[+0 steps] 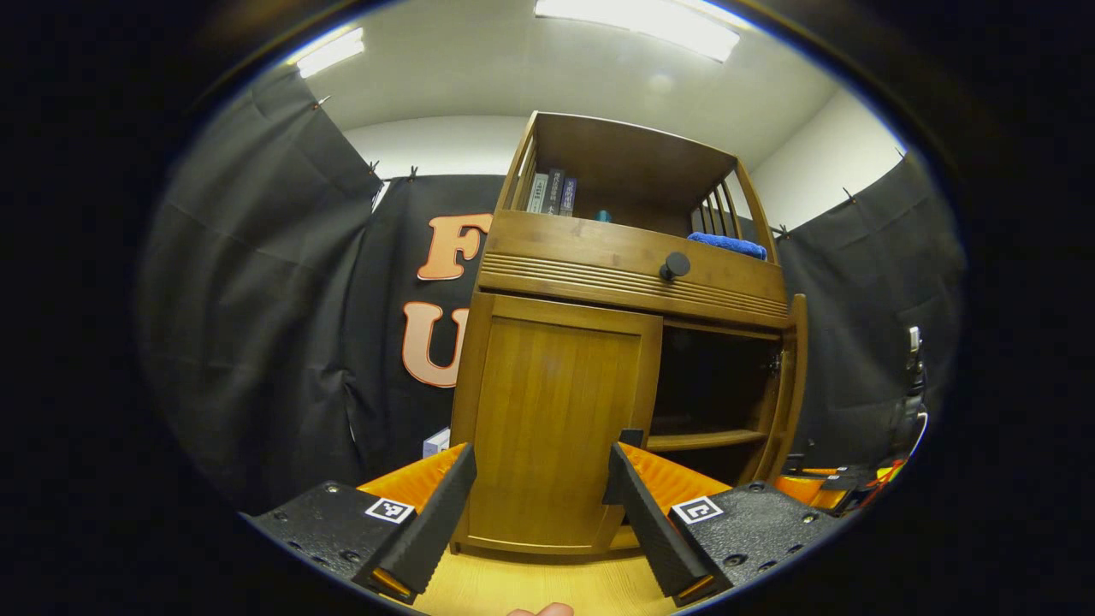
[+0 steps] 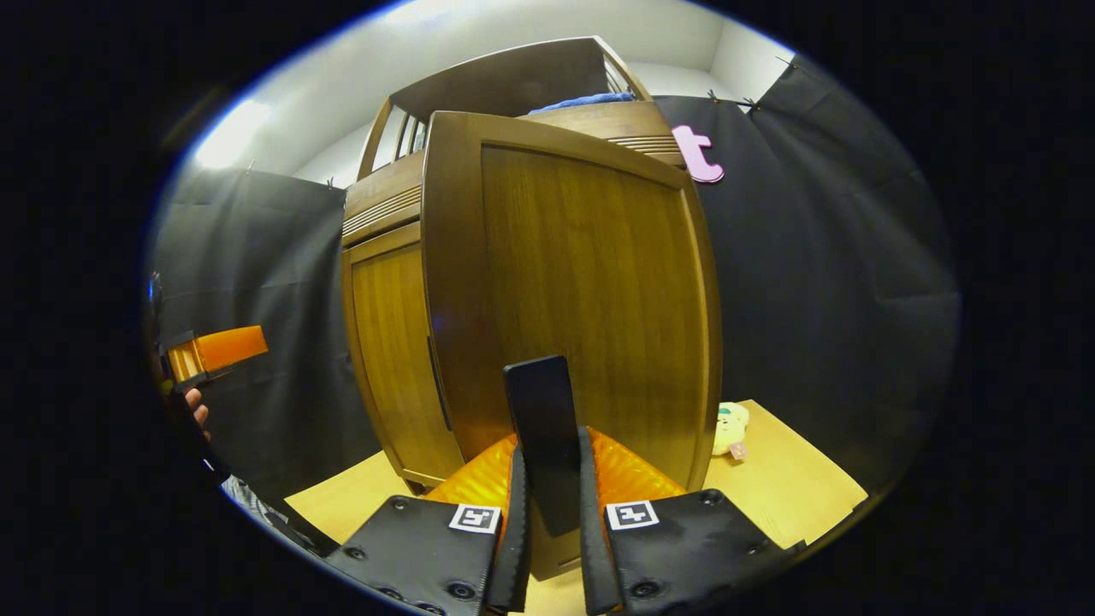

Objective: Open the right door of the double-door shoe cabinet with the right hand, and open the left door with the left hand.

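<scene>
Right door [image 2: 582, 282] swung open, handle [image 2: 547, 428] pinched; left door [image 1: 556, 428] closed.

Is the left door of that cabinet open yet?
No, in the left gripper view the left door sits flush and closed, while the right side gapes open.

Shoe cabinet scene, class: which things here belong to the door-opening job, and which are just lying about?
Job: right door, its black handle clamped in the right tool; closed left door; open left tool.
Lying about: books, blue towel, plush toy.
</scene>
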`<state>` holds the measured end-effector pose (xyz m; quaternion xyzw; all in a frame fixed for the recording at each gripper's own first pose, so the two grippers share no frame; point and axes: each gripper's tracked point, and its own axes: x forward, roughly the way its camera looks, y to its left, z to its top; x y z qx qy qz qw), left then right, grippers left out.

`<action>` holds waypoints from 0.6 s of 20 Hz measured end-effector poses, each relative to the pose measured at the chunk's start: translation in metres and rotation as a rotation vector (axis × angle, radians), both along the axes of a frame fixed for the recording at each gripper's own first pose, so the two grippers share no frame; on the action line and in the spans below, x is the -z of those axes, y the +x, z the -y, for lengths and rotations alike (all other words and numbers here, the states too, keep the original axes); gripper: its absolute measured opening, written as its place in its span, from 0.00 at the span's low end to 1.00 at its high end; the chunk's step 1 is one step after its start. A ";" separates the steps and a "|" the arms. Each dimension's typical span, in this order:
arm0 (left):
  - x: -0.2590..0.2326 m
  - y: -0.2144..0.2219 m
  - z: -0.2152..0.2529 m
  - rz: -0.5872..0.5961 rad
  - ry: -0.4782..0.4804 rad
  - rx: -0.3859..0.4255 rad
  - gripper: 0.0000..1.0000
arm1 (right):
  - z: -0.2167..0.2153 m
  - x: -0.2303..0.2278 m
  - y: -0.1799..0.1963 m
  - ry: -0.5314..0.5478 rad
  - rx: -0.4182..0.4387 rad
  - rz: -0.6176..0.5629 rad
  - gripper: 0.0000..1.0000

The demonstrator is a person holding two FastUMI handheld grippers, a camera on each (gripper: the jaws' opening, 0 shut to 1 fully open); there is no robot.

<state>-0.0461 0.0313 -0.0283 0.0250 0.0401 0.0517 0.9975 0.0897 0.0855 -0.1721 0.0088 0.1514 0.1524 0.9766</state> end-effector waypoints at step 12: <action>0.023 0.008 0.000 -0.027 -0.016 0.004 0.98 | 0.064 -0.022 -0.020 -0.036 0.104 0.039 0.31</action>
